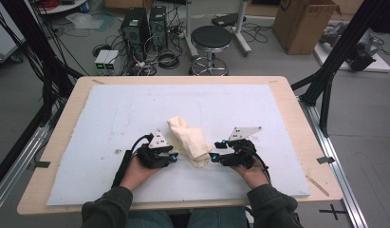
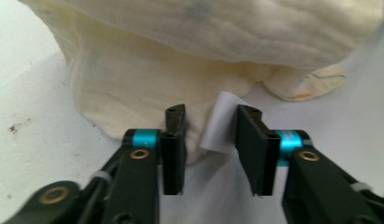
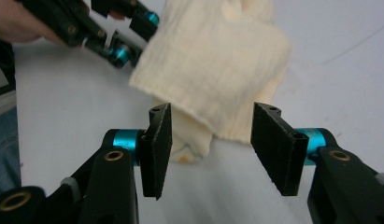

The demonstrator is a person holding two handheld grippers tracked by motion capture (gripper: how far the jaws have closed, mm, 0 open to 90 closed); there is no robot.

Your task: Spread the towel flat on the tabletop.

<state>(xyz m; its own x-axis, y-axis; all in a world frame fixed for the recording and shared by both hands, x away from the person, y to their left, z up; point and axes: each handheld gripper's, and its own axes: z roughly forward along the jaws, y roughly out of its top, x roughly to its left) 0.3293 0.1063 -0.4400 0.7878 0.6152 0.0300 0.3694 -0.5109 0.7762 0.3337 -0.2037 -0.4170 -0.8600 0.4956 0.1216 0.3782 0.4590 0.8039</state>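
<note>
Wooden table (image 1: 297, 118) is carrying a white foam mat (image 1: 112, 118) that is covering most of its top. Everything below is placed relative to the cream cloth (image 1: 189, 140).

Cloth is lying folded and bunched on the mat, roughly mid-width, toward the person's edge. It is running diagonally, far end pointing away from the person, near end thicker. Small white tag (image 2: 221, 122) is sticking out of its edge on the left-gripper side.

Left gripper (image 1: 172, 157) is sitting just left of the cloth's near end, held in the left hand (image 1: 135, 172). In the left gripper view its jaws are standing at a moderate gap, straddling the tag and the cloth edge. One pad looks to be brushing the cloth hem; the other is sitting just beside the tag. Pads are not clamping: a gap is showing on both sides of the tag.

Right gripper (image 1: 212, 156) is sitting just right of the cloth's near end, held in the right hand (image 1: 253, 176). In the right gripper view its jaws are standing about half open, with the cloth's lower fold lying beyond and between the tips. Pads are not pressing on fabric; can't tell if the left pad is grazing it.
</note>
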